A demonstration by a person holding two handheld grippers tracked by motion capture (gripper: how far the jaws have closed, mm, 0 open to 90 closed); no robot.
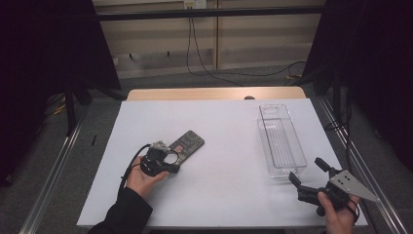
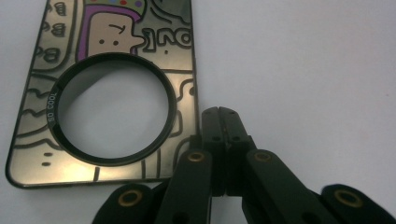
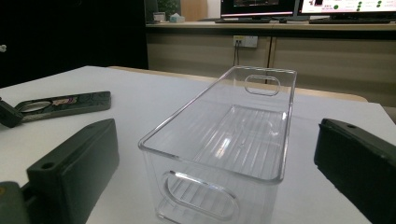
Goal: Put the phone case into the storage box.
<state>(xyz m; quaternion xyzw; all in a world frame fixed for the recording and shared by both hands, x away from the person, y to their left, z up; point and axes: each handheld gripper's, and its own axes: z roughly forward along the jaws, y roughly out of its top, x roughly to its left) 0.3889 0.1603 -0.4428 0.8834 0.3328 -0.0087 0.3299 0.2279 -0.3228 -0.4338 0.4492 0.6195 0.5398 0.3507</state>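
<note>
White-covered table (image 1: pixel 219 126), dim room

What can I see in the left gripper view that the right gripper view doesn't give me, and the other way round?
Left gripper view: the phone case close up, with its cartoon drawing and a black ring printed "SO COOL", and the left gripper with jaws shut beside the case's edge.

Right gripper view: a clear plastic bin standing empty, the right gripper with jaws wide open towards it, and monitors behind.

Both: the case and the white table.

A gold-toned phone case (image 2: pixel 42 116) was printed with black-outlined cartoons, a purple patch and a black ring (image 2: pixel 111 109).
</note>
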